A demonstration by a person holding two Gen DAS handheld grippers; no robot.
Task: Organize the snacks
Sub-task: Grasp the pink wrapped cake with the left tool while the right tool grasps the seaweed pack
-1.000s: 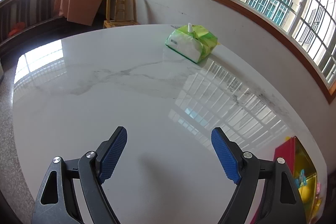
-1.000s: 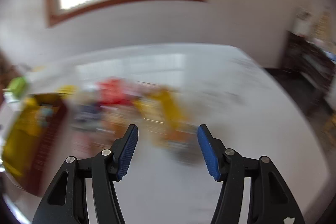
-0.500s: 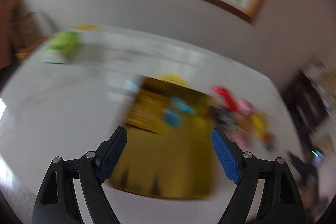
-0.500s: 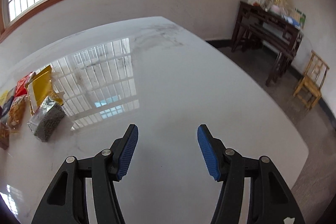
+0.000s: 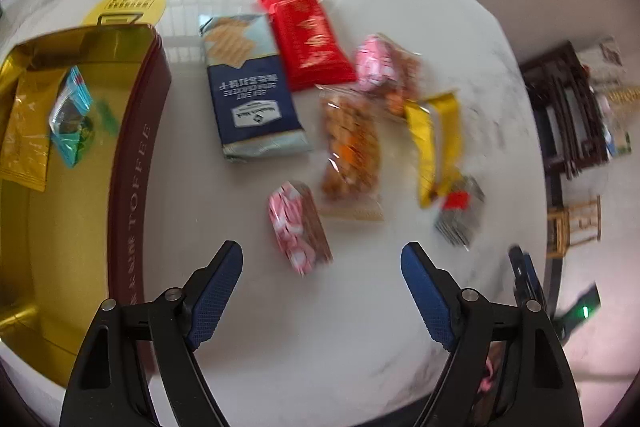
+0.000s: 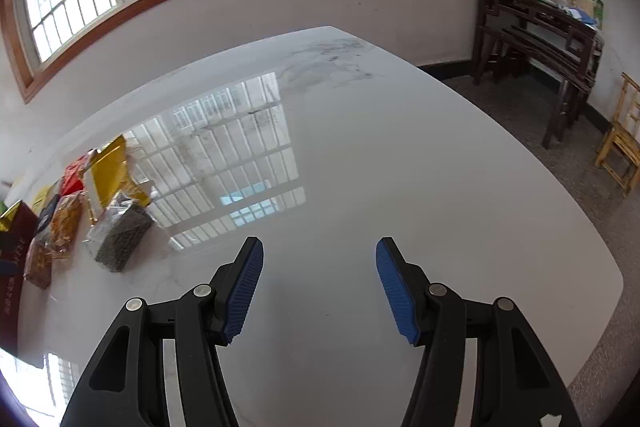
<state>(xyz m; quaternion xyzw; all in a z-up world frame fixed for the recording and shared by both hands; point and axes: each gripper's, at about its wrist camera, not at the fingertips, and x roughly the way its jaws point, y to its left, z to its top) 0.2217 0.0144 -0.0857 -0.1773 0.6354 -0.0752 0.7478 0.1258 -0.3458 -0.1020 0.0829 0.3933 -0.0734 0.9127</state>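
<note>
My left gripper (image 5: 322,291) points steeply down at the white marble table (image 5: 360,347), jaws wide apart with nothing between the blue pads (image 5: 214,301). The view is slightly blurred.

Snack layout, left wrist view:
- A pink-and-brown snack pack (image 5: 300,227) lies just ahead of my left gripper, clear of both pads.
- Beyond it lies a navy cracker packet (image 5: 252,95), with a red packet (image 5: 310,43) touching its far corner.
- To the right lie a clear bag of orange snacks (image 5: 352,147), a second pink pack (image 5: 376,67), a yellow bag (image 5: 434,147) and a clear bag of dark seeds (image 5: 460,217).
- At the left stands the open toffee tin (image 5: 136,155), gold inside. It holds a gold pouch (image 5: 24,131) and a teal wrapped snack (image 5: 70,119).
- A yellow round label (image 5: 128,5) lies on the table behind the tin.

My right gripper (image 6: 320,291) hovers over a bare part of the table, jaws moderately apart and empty. The snack group sits well to its left. A dark wooden side table (image 6: 536,27) stands by the far wall.
</note>
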